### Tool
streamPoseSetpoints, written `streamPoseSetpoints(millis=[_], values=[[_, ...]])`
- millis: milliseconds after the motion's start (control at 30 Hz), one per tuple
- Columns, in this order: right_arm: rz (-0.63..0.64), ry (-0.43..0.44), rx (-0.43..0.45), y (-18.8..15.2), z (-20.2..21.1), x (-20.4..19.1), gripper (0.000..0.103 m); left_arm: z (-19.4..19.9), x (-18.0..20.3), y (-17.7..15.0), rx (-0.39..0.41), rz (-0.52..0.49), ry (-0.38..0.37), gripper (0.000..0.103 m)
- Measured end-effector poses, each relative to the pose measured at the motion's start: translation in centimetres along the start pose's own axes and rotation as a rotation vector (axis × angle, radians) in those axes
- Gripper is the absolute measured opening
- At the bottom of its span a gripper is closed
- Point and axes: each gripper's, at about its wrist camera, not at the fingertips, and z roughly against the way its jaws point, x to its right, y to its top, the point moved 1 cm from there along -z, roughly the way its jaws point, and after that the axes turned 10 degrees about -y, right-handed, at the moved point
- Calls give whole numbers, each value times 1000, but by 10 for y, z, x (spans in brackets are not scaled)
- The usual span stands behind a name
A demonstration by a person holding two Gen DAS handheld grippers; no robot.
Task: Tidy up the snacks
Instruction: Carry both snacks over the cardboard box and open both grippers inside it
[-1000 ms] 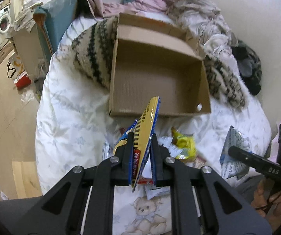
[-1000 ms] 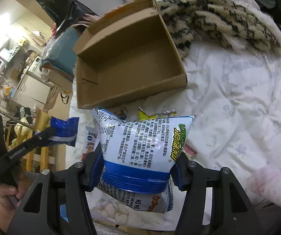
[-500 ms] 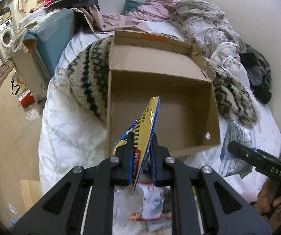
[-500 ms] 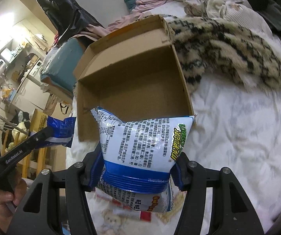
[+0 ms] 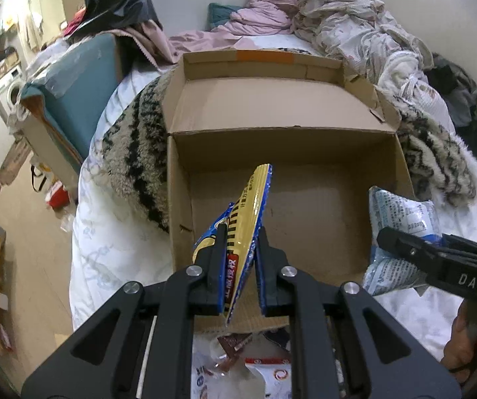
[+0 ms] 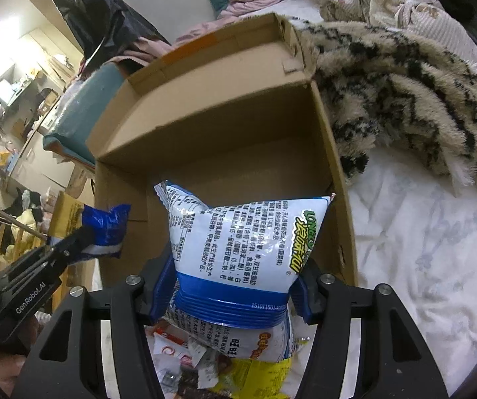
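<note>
Your left tongs (image 5: 240, 246) pinch a yellow-blue packet (image 5: 246, 222) edge-on and your right tongs (image 6: 230, 286) clamp a white-blue bag (image 6: 238, 242), both poised mid-frame over the open cardboard box (image 5: 285, 109) (evidently for dropping in).

One cardboard box (image 5: 281, 153) on the bed, two snack bags held over it: a yellow-blue one (image 5: 248, 229) and a white-blue one (image 6: 238, 249). Loose wrapper pile (image 6: 205, 365) just in front, too jumbled to count.

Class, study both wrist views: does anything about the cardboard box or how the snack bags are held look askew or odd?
The cardboard box sits unevenly, its far part propped on a fuzzy patterned blanket rather than flat bedding. The left gripper pinches its yellow-and-blue snack bag edge-on; the right gripper squeezes the white-and-blue snack bag across its middle.
</note>
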Motion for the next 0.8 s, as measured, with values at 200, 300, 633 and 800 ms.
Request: streamPoseSetpoints(millis=[200,300,633,800], values=[[19,-6,-20,-4,-13,0,61,-18,-1,-6,-30,15,16,12],[12,-3,-26,-5,-17,3,63,-23,-2,-8,-35,12,20,14],[-68,30,8,1,-14,17,78,-19,4,-9,-19,-1,-16,62],[-61,29,33,4,-2,18,79,-7,7,-9,25,5,-50,76]])
